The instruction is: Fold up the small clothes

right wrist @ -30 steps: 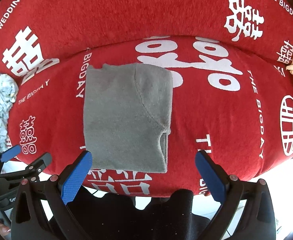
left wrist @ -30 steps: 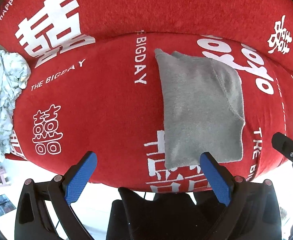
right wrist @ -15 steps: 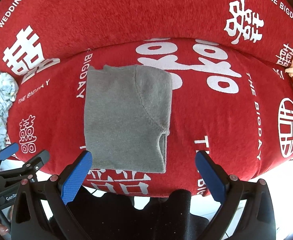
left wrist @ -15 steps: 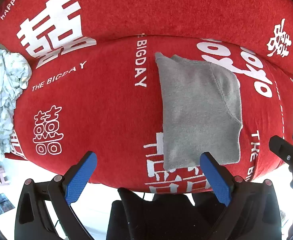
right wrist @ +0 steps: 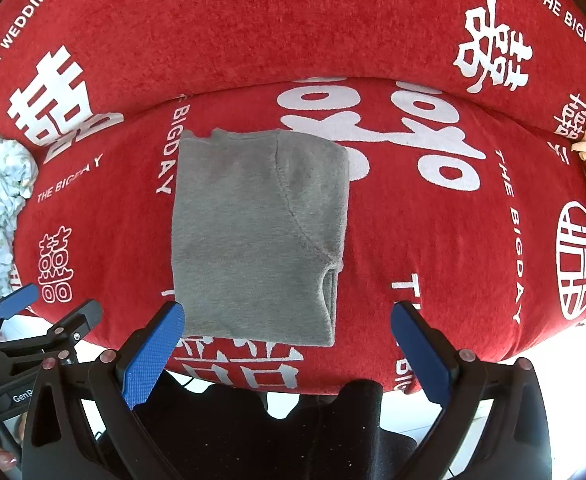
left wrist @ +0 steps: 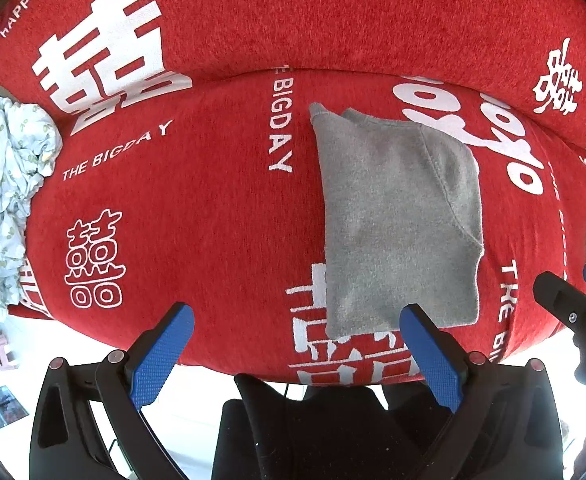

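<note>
Left wrist view
- Left gripper: jaws spread wide, nothing between them, hanging off the front edge of the red cover.
- Grey garment: flat on the cover, already folded into a tall rectangle; it lies ahead and to the right of this gripper, its near hem just past the right blue finger.
- Long axis: runs away from the gripper, near hem to far edge.
- Right gripper: pokes in at the right border, beside the garment's near right corner.
- Patterned cloth: crumpled at the far left, well apart from the grey piece.
- Change: against half a second back, garment and gripper sit almost exactly alike; the other gripper's tip has shifted only a touch.

Right wrist view
- Right gripper: also wide open and empty, short of the cover's front edge.
- Grey garment: ahead and left of centre; its near left corner sits just above the left blue finger.
- Nearer arm: my guess is the right one, since the hem falls more squarely inside its jaws.
- Left gripper: at lower left, open, off the garment.
- Change: hardly any; the view matches the earlier one, so both tools look paused.
- Next move: likely a grab at the near hem to fold it away.
</note>
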